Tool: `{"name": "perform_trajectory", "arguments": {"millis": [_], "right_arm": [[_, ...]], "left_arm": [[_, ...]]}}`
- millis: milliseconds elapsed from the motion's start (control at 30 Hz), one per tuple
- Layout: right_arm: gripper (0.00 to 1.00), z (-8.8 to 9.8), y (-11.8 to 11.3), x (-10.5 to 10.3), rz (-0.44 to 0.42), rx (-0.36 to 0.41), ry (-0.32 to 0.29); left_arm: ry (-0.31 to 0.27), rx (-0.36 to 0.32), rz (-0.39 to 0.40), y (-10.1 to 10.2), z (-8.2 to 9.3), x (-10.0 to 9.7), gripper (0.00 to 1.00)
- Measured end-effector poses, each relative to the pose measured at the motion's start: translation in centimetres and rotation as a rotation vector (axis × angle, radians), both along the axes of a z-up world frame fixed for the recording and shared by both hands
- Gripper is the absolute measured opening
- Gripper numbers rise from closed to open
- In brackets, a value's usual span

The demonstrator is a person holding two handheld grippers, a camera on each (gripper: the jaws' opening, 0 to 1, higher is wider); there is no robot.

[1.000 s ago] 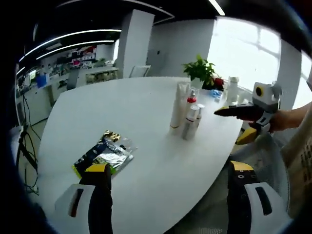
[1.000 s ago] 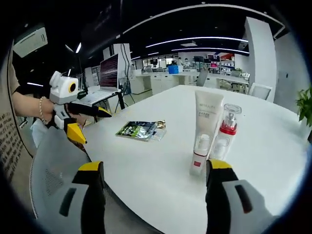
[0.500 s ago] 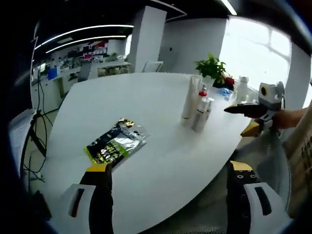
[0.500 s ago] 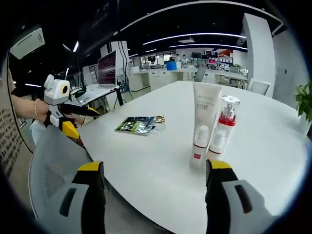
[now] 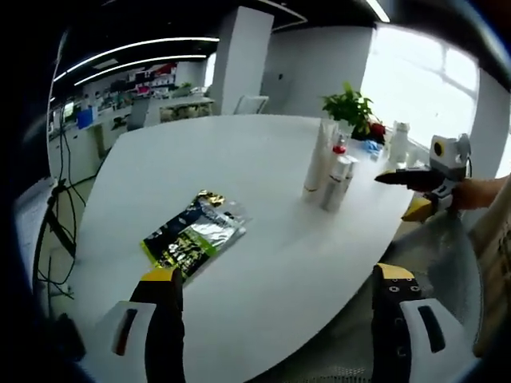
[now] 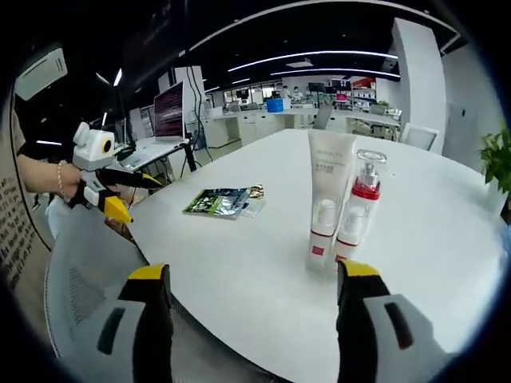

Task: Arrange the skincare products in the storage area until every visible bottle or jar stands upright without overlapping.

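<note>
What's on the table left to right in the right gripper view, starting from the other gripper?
Left gripper → flat foil packet → white tube standing on its cap → pump bottle with red collar, upright just right of the tube → green plant at the right edge.

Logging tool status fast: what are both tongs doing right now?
Left tongs: open, holding nothing.
Right tongs: open, holding nothing.
</note>
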State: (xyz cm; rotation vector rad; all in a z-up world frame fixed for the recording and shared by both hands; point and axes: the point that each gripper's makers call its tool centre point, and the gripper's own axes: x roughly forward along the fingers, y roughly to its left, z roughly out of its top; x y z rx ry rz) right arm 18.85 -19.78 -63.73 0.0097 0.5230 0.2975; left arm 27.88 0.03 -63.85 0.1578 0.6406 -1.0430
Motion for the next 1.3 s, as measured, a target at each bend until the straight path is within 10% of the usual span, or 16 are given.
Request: {"name": "perform_trajectory", "arguments": {"millis": [1300], "right_arm": [[0.85,-1.1,-1.4,-0.1,-0.071,-0.041,0.056]], "left_arm": [[-0.075,0.516,-0.412,-0.5,-9.0,13.8,0.92]]}}
